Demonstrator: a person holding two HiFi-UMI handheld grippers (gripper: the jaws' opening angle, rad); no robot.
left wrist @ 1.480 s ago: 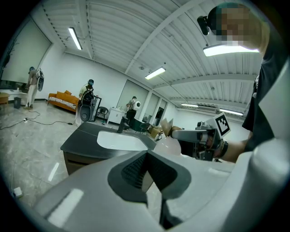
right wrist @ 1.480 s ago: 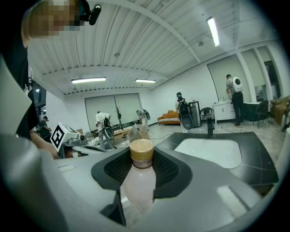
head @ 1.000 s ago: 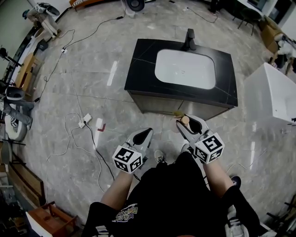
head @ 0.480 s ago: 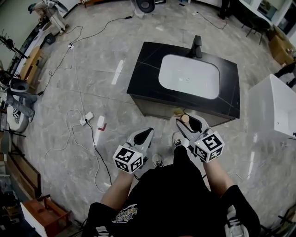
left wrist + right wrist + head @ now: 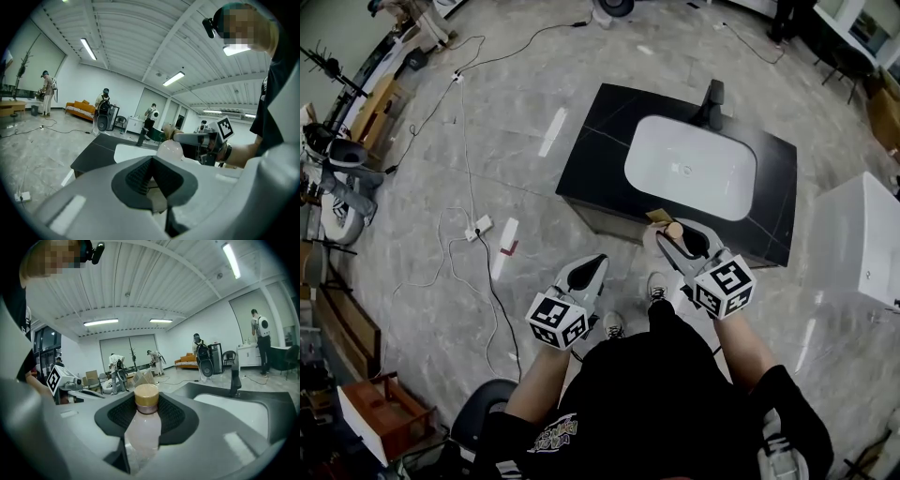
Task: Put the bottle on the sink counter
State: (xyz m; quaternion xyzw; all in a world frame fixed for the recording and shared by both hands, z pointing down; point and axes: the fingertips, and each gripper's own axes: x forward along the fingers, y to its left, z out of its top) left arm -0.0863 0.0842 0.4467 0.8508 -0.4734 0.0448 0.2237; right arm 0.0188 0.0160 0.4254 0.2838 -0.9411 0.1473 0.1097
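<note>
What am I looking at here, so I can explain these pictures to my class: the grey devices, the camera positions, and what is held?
No robot here: a person holds a grey claw in each hand. The top-down picture comes from a camera on the person's head; the other two come from cameras riding on the claws, looking along their jaws. The right claw is shut on a pale pink plastic bottle with a gold cap. The left claw is shut and empty. Ahead is a black sink counter with a white basin and a black tap.
</note>
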